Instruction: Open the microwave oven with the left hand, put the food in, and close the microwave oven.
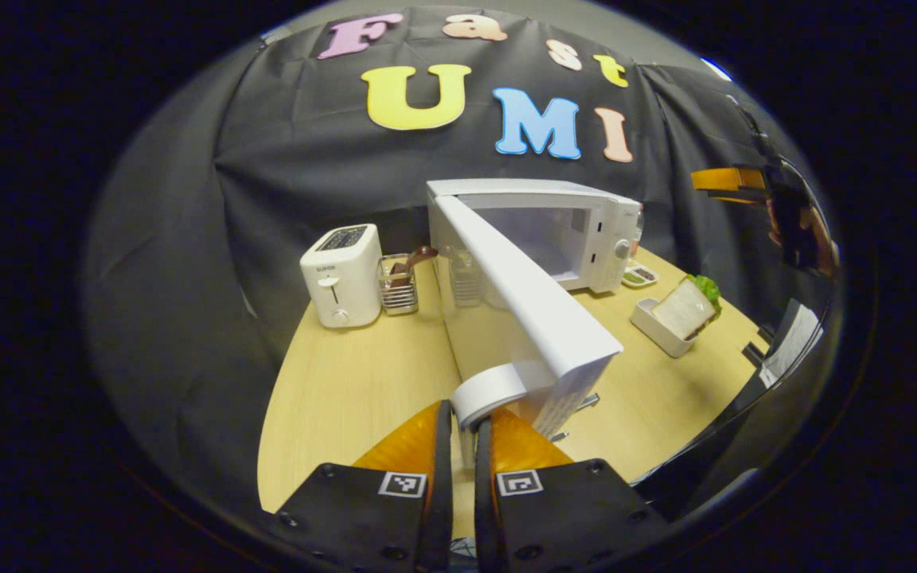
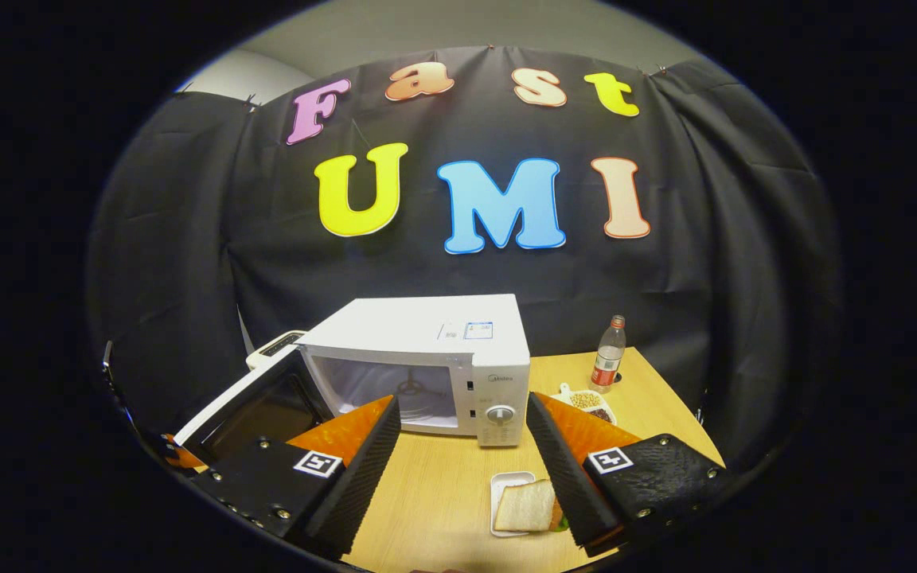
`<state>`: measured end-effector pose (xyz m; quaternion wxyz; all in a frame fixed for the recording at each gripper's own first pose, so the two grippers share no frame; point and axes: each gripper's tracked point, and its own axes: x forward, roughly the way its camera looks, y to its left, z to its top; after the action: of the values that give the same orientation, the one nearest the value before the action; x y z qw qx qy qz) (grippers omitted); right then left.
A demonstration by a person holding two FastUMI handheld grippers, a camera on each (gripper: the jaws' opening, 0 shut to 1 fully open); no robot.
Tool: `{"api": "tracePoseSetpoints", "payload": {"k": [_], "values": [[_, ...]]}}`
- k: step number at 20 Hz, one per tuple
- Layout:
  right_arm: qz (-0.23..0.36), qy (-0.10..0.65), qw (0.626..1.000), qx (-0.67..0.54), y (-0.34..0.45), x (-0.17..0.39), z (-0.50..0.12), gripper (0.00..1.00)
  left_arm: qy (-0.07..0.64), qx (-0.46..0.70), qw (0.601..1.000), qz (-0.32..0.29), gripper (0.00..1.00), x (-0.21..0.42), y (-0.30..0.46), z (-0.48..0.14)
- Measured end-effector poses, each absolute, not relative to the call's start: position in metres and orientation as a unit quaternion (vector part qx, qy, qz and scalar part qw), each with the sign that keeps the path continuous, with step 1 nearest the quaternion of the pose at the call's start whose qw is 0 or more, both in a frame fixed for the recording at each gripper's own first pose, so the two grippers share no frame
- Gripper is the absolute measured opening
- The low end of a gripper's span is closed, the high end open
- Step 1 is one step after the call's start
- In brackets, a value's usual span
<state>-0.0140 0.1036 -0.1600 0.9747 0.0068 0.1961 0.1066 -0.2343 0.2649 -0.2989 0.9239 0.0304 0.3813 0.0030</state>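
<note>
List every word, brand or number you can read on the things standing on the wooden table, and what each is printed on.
No text here is legible enough to quote.
White two-slot toaster: small print on its front, blurred.
White microwave oven: brand mark above the dial and stickers on its top, too small to read.
Clear plastic bottle with a red label: label too small to read.

Glossy white plastic microwave, matt pale wood-look table, wire metal rack
</note>
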Motion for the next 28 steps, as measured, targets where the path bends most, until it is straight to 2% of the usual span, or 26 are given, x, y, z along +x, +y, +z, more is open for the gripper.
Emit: {"api": "tracePoseSetpoints", "payload": {"k": [1,2,4,8,9,10,11,14,18,21,26,28], "values": [[0.102,0.205,0.973,0.006,0.097,-0.013,-0.165,0.96,0.378,0.029,0.925,0.015,0.26,-0.239,0.27,-0.298],[0.098,0.212,0.972,0.006,0.089,-0.012,-0.17,0.96,0.376,0.02,0.926,0.027,0.46,-0.245,0.275,-0.298],[0.091,0.231,0.969,0.001,0.073,-0.01,-0.186,0.96,0.365,0.012,0.928,0.074,0.46,-0.259,0.288,-0.283],[0.084,0.284,0.955,0.001,0.035,-0.005,-0.23,0.96,0.267,-0.005,0.948,0.175,0.6,-0.264,0.283,-0.193],[0.087,0.302,0.949,0.005,0.028,-0.004,-0.243,0.96,0.238,-0.009,0.953,0.186,0.69,-0.256,0.274,-0.166],[0.091,0.321,0.943,0.008,0.021,-0.003,-0.255,0.96,0.209,-0.006,0.958,0.195,0.85,-0.248,0.264,-0.141],[0.093,0.346,0.934,0.011,0.014,-0.002,-0.271,0.96,0.178,-0.002,0.964,0.197,0.96,-0.232,0.253,-0.113],[0.091,0.425,0.899,0.052,-0.004,-0.008,-0.312,0.96,0.111,0.01,0.976,0.185,0.96,-0.183,0.214,-0.051],[0.091,0.485,0.864,0.099,-0.017,-0.013,-0.349,0.96,0.081,0.001,0.988,0.135,0.96,-0.109,0.144,-0.033],[0.107,0.517,0.837,0.145,-0.013,-0.016,-0.368,0.96,0.093,0.01,0.99,0.103,0.95,-0.07,0.097,-0.049],[0.136,0.555,0.804,0.164,-0.005,-0.02,-0.391,0.96,0.137,0.031,0.986,0.092,0.96,-0.036,0.049,-0.078],[0.152,0.566,0.789,0.182,0.005,-0.022,-0.391,0.89,0.141,0.034,0.985,0.095,0.97,-0.031,0.043,-0.082]]}}
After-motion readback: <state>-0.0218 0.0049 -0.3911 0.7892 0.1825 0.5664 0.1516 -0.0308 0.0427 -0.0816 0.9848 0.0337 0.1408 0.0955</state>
